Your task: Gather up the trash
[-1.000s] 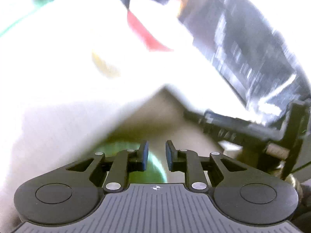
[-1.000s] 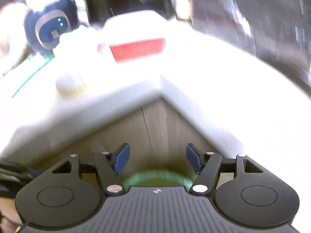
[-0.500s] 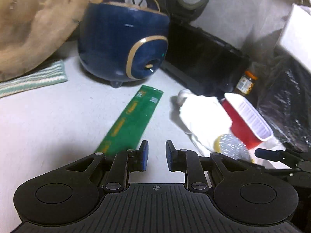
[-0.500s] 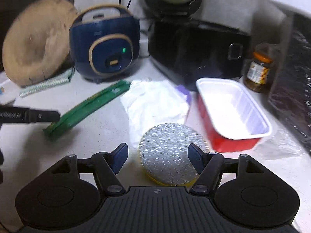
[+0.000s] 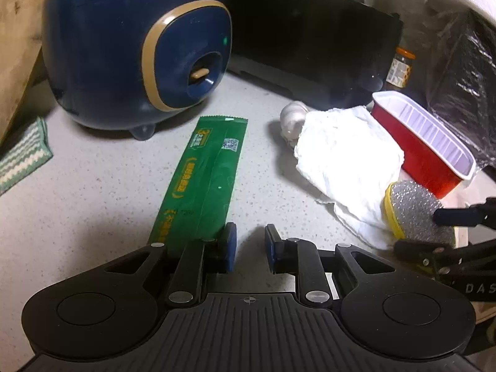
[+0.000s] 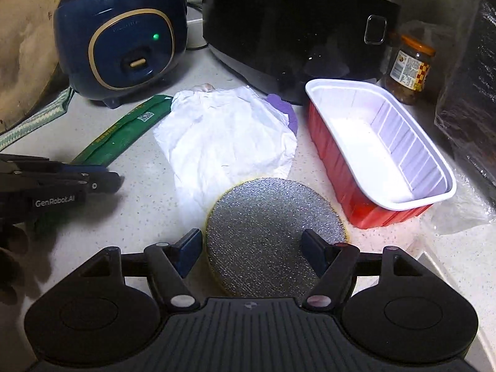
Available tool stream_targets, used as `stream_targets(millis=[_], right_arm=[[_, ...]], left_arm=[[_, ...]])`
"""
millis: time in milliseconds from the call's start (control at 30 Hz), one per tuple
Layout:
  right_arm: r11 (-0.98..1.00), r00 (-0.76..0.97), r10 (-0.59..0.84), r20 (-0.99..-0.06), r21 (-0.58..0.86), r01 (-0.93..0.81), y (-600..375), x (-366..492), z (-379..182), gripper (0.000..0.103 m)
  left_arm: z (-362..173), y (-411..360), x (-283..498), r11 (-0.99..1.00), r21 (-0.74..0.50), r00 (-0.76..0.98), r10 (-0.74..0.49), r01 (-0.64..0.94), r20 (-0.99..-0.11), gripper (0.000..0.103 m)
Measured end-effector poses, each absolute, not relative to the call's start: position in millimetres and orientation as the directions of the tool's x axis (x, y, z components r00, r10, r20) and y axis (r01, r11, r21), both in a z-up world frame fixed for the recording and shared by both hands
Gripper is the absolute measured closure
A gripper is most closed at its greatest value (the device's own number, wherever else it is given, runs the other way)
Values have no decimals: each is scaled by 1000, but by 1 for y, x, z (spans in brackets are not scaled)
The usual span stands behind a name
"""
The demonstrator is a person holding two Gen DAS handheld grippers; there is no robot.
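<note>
On a speckled counter (image 6: 449, 257) we angle both grippers at the trash: our left gripper (image 5: 249, 245), jaws opening and empty, just beside the green wrapper (image 5: 204, 186); our right gripper (image 6: 249, 248) widening over the round scouring pad (image 6: 272, 229), right of that wrapper, ungripped.

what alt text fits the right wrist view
Right gripper, jaws opening, straddles a round silver scouring pad on a speckled counter; behind lie crumpled white paper, a green wrapper and an empty red tray.

Green wrapper (image 5: 203, 183) flat on counter — crumpled white paper (image 6: 226, 136) beside it, red tray (image 6: 381, 155) upright, empty.
</note>
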State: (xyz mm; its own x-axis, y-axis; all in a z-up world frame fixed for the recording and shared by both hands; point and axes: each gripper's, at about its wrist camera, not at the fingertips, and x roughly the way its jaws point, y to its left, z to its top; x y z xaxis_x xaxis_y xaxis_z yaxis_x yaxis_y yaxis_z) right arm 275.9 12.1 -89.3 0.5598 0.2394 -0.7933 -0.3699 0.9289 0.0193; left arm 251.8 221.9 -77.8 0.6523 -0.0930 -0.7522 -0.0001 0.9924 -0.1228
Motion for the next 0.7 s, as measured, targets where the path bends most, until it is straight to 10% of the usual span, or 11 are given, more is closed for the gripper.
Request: stream_targets(millis=[700], right_arm=[[894, 577, 345, -740, 72, -443, 14, 264, -80, 30]], left_arm=[[-54, 233, 228, 934, -354, 683, -224, -54, -695, 80]])
